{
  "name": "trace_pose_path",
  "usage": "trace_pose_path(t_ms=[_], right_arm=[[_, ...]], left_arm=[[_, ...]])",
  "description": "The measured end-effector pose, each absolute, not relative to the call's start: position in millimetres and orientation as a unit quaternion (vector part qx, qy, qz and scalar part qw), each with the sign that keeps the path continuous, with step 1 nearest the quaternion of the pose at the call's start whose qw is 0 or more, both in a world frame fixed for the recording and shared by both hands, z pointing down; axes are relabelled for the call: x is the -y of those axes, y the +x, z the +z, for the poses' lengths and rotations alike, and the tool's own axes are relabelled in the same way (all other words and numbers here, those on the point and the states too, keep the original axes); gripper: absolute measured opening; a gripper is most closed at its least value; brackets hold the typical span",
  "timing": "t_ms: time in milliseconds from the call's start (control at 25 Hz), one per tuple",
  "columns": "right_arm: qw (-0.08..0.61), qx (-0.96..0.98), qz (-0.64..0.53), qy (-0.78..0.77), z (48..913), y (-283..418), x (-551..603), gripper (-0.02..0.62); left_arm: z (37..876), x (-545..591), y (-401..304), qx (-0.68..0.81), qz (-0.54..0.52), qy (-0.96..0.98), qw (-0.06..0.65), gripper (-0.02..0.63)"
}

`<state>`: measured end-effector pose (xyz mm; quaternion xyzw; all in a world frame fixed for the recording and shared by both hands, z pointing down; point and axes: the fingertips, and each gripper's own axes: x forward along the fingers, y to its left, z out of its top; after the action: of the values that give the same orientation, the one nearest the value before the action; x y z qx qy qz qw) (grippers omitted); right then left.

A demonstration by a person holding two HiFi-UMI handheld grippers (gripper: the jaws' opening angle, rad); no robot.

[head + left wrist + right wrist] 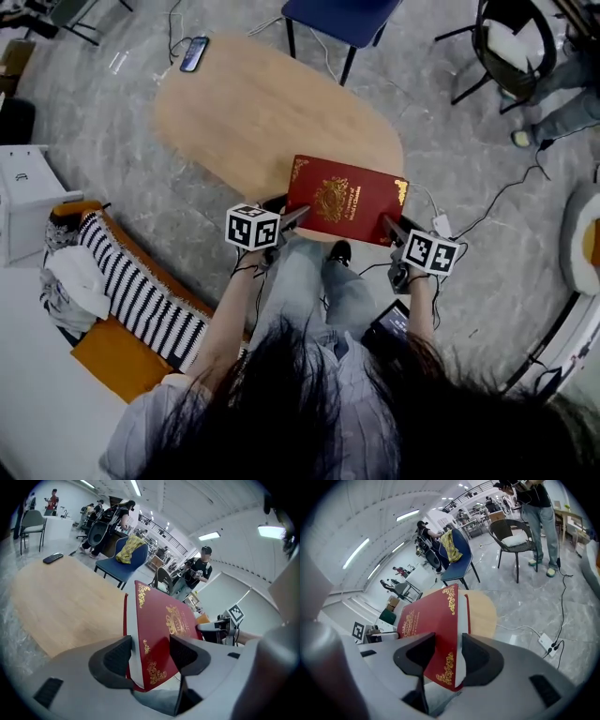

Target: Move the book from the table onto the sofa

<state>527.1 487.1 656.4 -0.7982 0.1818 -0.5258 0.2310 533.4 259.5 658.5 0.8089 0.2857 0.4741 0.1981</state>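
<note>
Step in hand: the carry. The red book [345, 199], gold-ornamented cover up, hangs between the two grippers over the near edge of the oval wooden table [244, 112]. It looks to be clear of the wood, though the head view alone does not settle that.

Left gripper [292, 219]: clamped on the book's near-left corner. In its own view the book [161, 630] stands between the pads [183, 652], one on the cover, the other against the back and page block.

Right gripper [394, 231]: likewise closed on the near-right corner. In its own view the book [436, 620] is pinched, cover side and page side both in contact.

The sofa [112, 361] lies at the person's left, low in the head view and well apart from the book.

Next move, as I judge it: swing both grippers leftward together, keeping the book level and the two grips matched so that neither corner twists free. Then lower it onto a bare orange patch of seat before either pair of jaws opens.

Risk: a corner grip on a hardback is shallow, and uneven pace between the hands could lever the cover out.

Containers: none with visible contents. The sofa already carries a black-and-white striped throw [141, 298] and a crumpled white cloth [77, 278]. A white cabinet [26, 192] stands beside it, closed as far as I can see. A phone [194, 53] lies at the table's far edge.
</note>
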Motion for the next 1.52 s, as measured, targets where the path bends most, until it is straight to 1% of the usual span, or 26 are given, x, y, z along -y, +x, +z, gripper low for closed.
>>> trace_pose_path(t_ms=[240, 480, 720, 920, 1240, 1520], right_arm=[[0.209, -0.207, -0.505, -0.811, 615, 523, -497, 0.187], [0.204, -0.228, -0.488, -0.818, 587, 515, -510, 0.187], [0.189, -0.254, -0.490, -0.812, 576, 493, -511, 0.186], [0.170, -0.304, -0.489, -0.800, 570, 479, -482, 0.186], [0.150, -0.378, -0.491, -0.770, 564, 473, -433, 0.186], [0.103, -0.438, -0.485, -0.750, 547, 473, -378, 0.186]], left_arm=[[619, -269, 520, -0.272, 0.450, 0.827, 0.198, 0.264], [588, -281, 499, -0.245, 0.419, 0.848, 0.212, 0.264], [574, -284, 459, -0.213, 0.413, 0.858, 0.220, 0.264], [566, -259, 420, -0.164, 0.403, 0.866, 0.248, 0.262], [549, -223, 379, -0.088, 0.378, 0.887, 0.252, 0.262], [538, -185, 347, -0.024, 0.346, 0.894, 0.283, 0.262]])
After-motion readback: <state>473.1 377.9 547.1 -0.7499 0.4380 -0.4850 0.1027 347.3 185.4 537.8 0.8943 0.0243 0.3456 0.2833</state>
